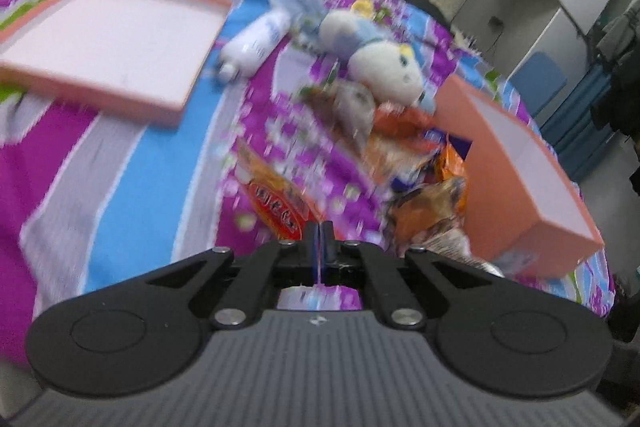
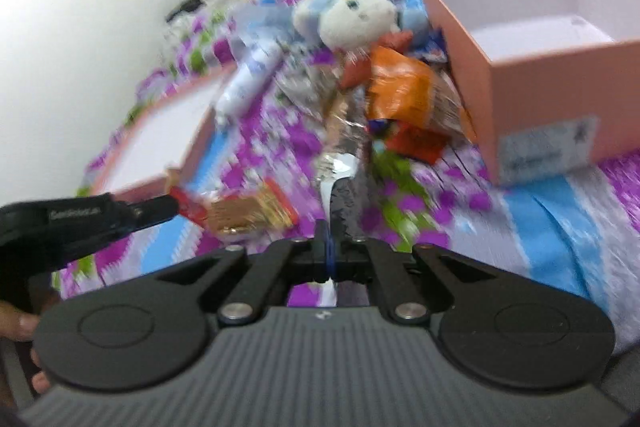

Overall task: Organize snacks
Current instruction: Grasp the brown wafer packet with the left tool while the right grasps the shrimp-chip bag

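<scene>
My left gripper (image 1: pixel 319 227) is shut on a corner of a red-and-gold snack packet (image 1: pixel 276 199), which sticks out up-left over the bedsheet. The right wrist view shows that left gripper (image 2: pixel 174 206) pinching the same packet (image 2: pixel 248 213). My right gripper (image 2: pixel 330 227) is shut on the end of a long silver-foil packet (image 2: pixel 340 163) that reaches toward the snack pile. The pile, with an orange packet (image 2: pixel 400 87) (image 1: pixel 420 147), lies beside an open pink box (image 2: pixel 540 99) (image 1: pixel 520 187) with a white inside.
A shallow pink lid (image 1: pixel 100 87) (image 2: pixel 198 151) lies on the left of the purple-and-blue sheet. A white plush toy (image 1: pixel 380 55) (image 2: pixel 352 15) and a white bottle (image 1: pixel 256 43) (image 2: pixel 248 83) lie behind the snacks. A person's hand (image 2: pixel 16 323) holds the left gripper.
</scene>
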A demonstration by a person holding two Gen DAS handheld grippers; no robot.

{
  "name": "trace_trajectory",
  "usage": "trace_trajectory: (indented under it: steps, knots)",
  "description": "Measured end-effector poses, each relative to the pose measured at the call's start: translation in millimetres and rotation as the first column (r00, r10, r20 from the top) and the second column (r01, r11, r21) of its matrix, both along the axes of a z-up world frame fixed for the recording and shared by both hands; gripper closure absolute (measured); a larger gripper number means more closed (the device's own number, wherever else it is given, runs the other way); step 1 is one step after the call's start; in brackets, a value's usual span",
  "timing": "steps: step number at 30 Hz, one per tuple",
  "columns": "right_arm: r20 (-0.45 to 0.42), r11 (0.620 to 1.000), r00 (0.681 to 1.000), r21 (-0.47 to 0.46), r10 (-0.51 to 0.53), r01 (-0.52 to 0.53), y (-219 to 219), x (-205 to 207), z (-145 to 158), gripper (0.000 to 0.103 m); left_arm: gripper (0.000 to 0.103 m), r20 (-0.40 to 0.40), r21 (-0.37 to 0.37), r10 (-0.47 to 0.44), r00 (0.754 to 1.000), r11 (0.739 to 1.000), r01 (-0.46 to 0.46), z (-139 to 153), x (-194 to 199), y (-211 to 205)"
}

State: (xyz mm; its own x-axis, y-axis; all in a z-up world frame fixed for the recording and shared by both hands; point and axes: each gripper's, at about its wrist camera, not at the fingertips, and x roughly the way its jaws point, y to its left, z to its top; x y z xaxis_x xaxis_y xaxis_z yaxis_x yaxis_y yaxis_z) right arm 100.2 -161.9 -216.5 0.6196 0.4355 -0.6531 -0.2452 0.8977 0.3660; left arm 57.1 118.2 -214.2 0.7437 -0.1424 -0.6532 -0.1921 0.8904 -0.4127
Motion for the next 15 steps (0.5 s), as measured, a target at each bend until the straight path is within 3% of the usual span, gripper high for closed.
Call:
trace_trajectory:
  steps: [9,10,11,12,13,14,15]
  knots:
    - [-0.039,0.998,0.997,-0.005,-0.068,0.068,-28,-4,-4,0.095,0.1,-0.077,0.029,-0.079,0.994,0.996,0.081,-4,-31,-8]
    - [-0.036,0.997,0.997,-0.019,-0.075,0.074,-30,-3,-4,0.093,0.096,-0.092,0.028,-0.099,0.991,0.994,0.102,-3,-31,-9]
    - [-0.031,0.996,0.996,-0.038,-0.082,0.081,-31,-2,-5,0.088,0.086,-0.108,0.033,-0.117,0.987,0.992,0.121,-3,-33,-10]
    - [-0.023,0.995,0.996,-0.054,-0.087,0.086,-32,-2,-5,0.076,0.078,-0.118,0.041,-0.128,0.985,0.99,0.134,-2,-35,-10]
    - [-0.012,0.994,0.996,-0.058,-0.092,0.091,-33,-3,-5,0.067,0.054,-0.122,0.054,-0.136,0.983,0.988,0.144,-1,-38,-11]
    - [0.006,0.994,0.995,-0.053,-0.096,0.096,-35,-3,-4,0.05,0.036,-0.123,0.072,-0.142,0.982,0.986,0.151,2,-41,-11]
    - [0.023,0.993,0.995,-0.057,-0.099,0.101,-34,-5,-3,0.038,0.032,-0.115,0.096,-0.144,0.983,0.983,0.155,5,-45,-11]
